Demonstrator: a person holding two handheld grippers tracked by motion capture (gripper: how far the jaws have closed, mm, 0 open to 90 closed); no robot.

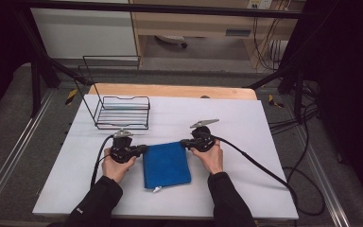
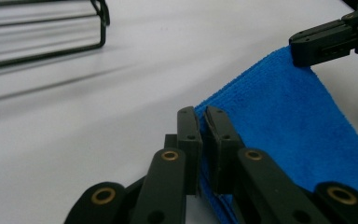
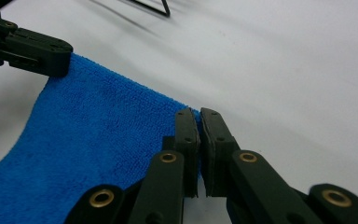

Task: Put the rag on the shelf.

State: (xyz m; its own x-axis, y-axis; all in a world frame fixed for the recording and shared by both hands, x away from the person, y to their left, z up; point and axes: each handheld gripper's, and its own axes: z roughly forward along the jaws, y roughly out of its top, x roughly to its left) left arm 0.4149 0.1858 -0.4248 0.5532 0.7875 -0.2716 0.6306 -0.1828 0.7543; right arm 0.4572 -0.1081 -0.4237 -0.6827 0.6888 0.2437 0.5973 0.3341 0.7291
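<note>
The person's forearms, in dark sleeves, enter from the near edge of the white table [image 1: 246,189].

The folded blue cloth [image 1: 166,164] lies flat at the middle of the table, between the two hands. A small white tag sticks out at its near edge. Its near part rests free on the surface, touched by neither gripper.

The left gripper [image 1: 143,149] is held in the left hand [image 1: 116,165] at the cloth's far left corner. In the left gripper view its jaws stand together with the blue cloth [image 2: 279,121] pinched between them at the corner; several folded layers show in the narrow gap.

The right gripper [image 1: 183,143] is held in the right hand [image 1: 209,155] at the cloth's far right corner. In the right gripper view its jaws are likewise clamped on the edge of the cloth [image 3: 88,140], the fabric caught between the pads. Each gripper view shows the other gripper gripping the opposite corner, with the far edge of the cloth stretched between them.

A black cable trails from each gripper, the right one running off toward the table's near right side.

Farther off, on the left of the table, stands a black wire rack [image 1: 122,112], well apart from the cloth. Beyond the white surface a wooden board edge [image 1: 170,91] shows.
</note>
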